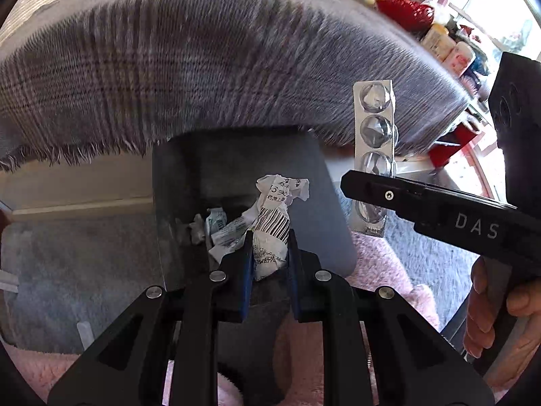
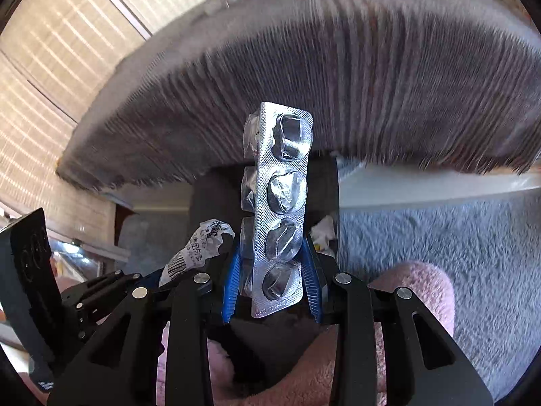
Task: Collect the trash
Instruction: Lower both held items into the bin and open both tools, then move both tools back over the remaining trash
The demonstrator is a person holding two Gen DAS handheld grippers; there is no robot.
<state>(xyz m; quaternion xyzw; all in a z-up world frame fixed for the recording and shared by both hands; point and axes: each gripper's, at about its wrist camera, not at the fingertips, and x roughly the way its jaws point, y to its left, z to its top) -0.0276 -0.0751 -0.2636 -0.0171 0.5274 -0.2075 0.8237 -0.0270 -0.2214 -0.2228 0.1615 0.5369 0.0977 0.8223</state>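
Note:
My left gripper is shut on a crumpled white paper with a barcode and holds it over the open grey trash bin, which has crumpled wrappers inside. My right gripper is shut on an empty silver blister pack that stands upright. In the left wrist view the right gripper holds the blister pack just right of the bin. In the right wrist view the crumpled paper shows at the left, with the bin behind the pack.
A table draped in a grey plaid cloth with a frayed fringe overhangs the bin. Red items and bottles stand at the far right. The floor has grey carpet and a pink fluffy rug.

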